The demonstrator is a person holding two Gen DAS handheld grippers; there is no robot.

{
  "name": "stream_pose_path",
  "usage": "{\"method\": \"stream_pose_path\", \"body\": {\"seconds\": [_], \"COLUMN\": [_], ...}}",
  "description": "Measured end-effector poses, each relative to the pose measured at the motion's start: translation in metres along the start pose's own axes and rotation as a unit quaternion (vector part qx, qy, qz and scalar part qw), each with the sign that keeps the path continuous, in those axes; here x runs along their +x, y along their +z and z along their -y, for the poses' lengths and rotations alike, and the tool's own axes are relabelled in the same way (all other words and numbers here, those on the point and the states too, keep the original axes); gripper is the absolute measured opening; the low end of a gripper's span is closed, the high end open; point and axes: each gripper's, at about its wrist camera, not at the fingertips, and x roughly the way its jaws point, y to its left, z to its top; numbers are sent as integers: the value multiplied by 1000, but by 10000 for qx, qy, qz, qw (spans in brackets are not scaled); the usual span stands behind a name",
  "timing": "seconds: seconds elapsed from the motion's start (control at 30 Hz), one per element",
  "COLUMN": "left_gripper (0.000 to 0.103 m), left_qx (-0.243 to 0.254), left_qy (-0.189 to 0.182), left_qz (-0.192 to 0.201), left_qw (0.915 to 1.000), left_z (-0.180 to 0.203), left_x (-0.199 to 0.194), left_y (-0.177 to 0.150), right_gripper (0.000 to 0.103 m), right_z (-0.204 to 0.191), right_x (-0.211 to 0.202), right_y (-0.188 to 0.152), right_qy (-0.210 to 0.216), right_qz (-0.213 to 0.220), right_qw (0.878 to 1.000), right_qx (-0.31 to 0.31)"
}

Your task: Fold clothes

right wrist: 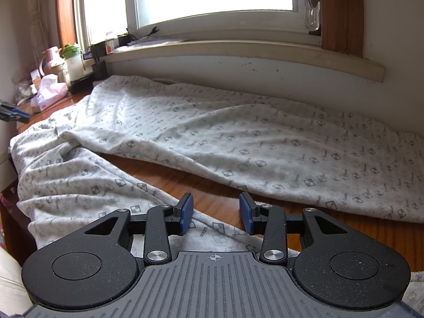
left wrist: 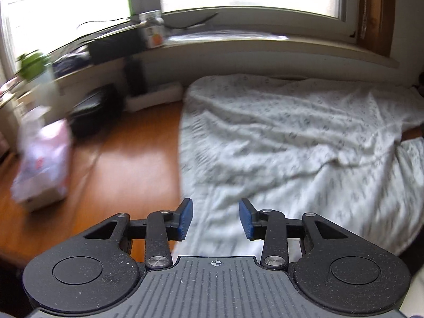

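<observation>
A pale grey garment (right wrist: 238, 143) printed with small checked squares lies spread and wrinkled over the wooden table (right wrist: 212, 185). One long part runs along the wall, and a second part (right wrist: 79, 185) lies nearer me. My right gripper (right wrist: 216, 217) hangs open over the near part's edge, with nothing between its blue pads. In the blurred left wrist view, my left gripper (left wrist: 216, 218) is open just above the garment's (left wrist: 291, 132) left end, and its pads hold no cloth. Blue pads at the far left edge of the right wrist view look like the left gripper (right wrist: 13, 112).
A pink and white tissue pack (left wrist: 43, 164) and a black box (left wrist: 95, 108) sit on the table's (left wrist: 132, 164) left side. A jar (left wrist: 153, 30) stands on the windowsill, and a green-lidded bottle (right wrist: 72, 58) stands at the far left. The wall runs behind the garment.
</observation>
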Motion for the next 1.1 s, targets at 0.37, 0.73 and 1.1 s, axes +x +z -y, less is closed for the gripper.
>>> {"method": "stream_pose_path", "body": {"seconds": [0.37, 0.73, 1.1], "left_gripper": [43, 3, 44], "left_qx": [-257, -605, -742], "left_qy": [-178, -40, 531], "left_qz": [-279, 1478, 333], "left_qw": [9991, 9871, 9953], "left_z": [-10, -8, -32], "left_x": [62, -11, 31], "left_y": [26, 59, 31], "right_gripper": [40, 40, 41], "right_z": [-1, 0, 1], "right_x": [0, -1, -1], "right_y": [-1, -1, 0], "right_qy": [-19, 19, 67], "right_qz": [7, 8, 10], "right_qw": [10000, 10000, 10000], "right_qx": [-19, -9, 19]}}
